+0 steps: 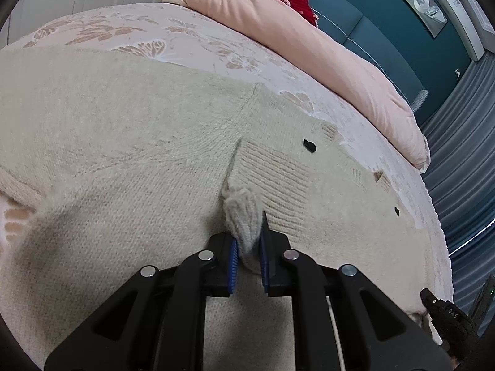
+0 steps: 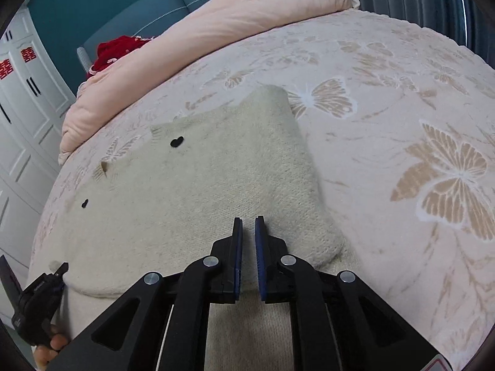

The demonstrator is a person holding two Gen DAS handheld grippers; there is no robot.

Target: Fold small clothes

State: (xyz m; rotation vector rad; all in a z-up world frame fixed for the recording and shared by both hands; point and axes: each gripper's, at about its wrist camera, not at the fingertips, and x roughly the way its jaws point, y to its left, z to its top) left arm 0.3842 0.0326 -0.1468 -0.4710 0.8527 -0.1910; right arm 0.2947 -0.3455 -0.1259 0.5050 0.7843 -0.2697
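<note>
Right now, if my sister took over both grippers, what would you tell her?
Left hand-held gripper: shut on a bunched fold of the cream knit cardigan.
Right hand-held gripper: fingers close together over the cardigan's folded part, nothing visibly pinched; can't tell if shut.
The cardigan lies on the butterfly bedspread, black buttons showing.
Done: one part folded over.
Left: finish folding and flatten.

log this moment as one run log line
left gripper: shut on sweater cuff | right gripper: jaws nearly closed, empty, over sweater | surface: butterfly bedspread
</note>
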